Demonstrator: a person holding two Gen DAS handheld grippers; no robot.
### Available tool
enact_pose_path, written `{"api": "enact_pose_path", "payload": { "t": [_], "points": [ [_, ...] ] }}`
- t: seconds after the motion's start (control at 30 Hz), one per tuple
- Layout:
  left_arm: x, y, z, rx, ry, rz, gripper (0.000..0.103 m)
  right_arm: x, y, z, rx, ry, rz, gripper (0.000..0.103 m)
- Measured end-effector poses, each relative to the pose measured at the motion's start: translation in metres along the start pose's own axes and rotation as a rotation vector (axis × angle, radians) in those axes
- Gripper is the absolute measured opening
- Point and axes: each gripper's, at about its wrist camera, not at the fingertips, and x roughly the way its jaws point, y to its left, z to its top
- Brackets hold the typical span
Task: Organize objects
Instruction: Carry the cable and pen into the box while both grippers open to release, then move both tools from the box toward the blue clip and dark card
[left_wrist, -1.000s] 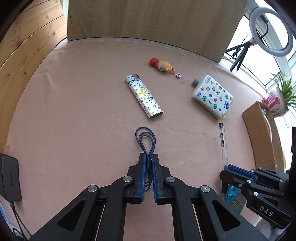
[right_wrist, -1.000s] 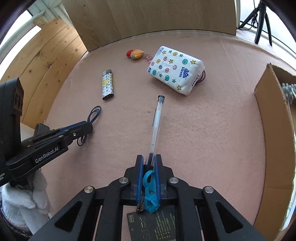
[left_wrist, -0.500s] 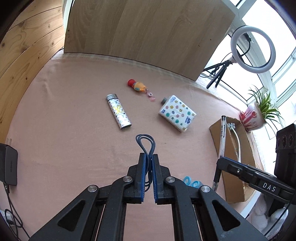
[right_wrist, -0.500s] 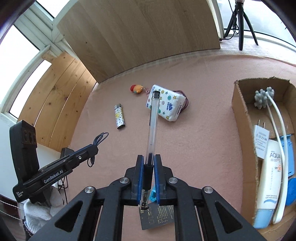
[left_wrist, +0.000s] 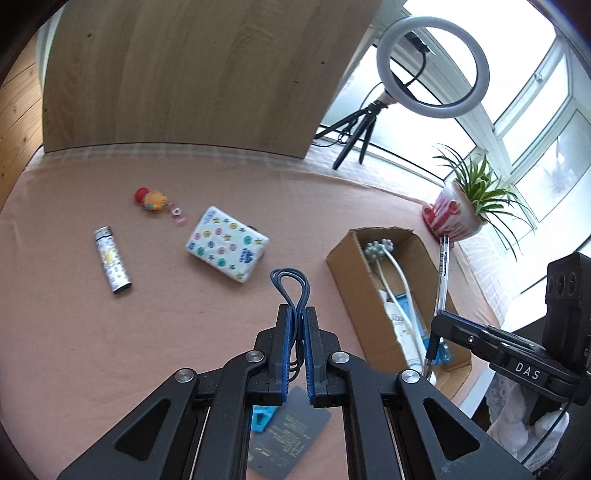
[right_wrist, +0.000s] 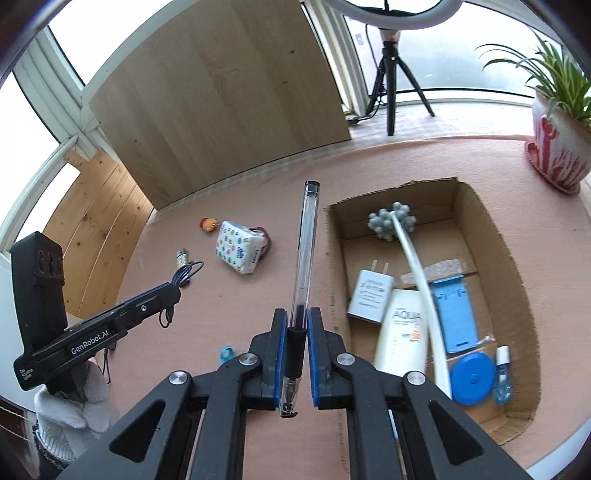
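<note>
Left wrist view: left tool (left_wrist: 296, 314) clamped on a dark looped cable (left_wrist: 291, 286), loop sticking out forward past the tips; it hangs above the pink table (left_wrist: 74, 332); cardboard box (left_wrist: 369, 306) sits just to the right and slightly ahead of the tips, open top, long axis running away from the camera; left behind on the table, well to the left: tissue pack (left_wrist: 227, 243), lighter (left_wrist: 112, 264), small toy keychain (left_wrist: 153, 197); right tool's arm shows at the right edge over the box's near corner, pen (left_wrist: 441, 273) rising from it. Right wrist view: right tool (right_wrist: 296, 325) closed on the pen (right_wrist: 304, 258) near its tip end, pen long axis pointing straight forward and up; box (right_wrist: 517, 277) lies immediately right of the tips, already holding a charger, sunscreen tube, massager, blue bits; left tool (right_wrist: 173, 291) with the cable (right_wrist: 183, 275) seen further left, above open table. Judgement: both loads bound for the box; right hand is nearer, needs only a short shift right; pen axis roughly parallel to the box's long side, so it should drop in without turning; left hand has further to go, best follow after to avoid crowding over the opening.
</note>
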Motion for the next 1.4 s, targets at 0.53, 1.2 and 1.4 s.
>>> {"api": "enact_pose_path", "payload": {
  "t": [0.53, 1.2, 1.4],
  "points": [
    [0.097, -0.147, 0.022, 0.194, 0.091, -0.097, 0.006, -0.03, -0.099, -0.009, 0.091, -0.009, -0.13, 0.01],
    [0.111, -0.157, 0.024, 0.143, 0.091, -0.078, 0.044, -0.023, -0.115, -0.019, 0.151, 0.031, -0.056, 0.042],
    [0.084, -0.128, 0.016, 0.12, 0.069, -0.034, 0.044, -0.016, -0.098, -0.019, 0.12, 0.075, -0.029, 0.042]
  ]
}}
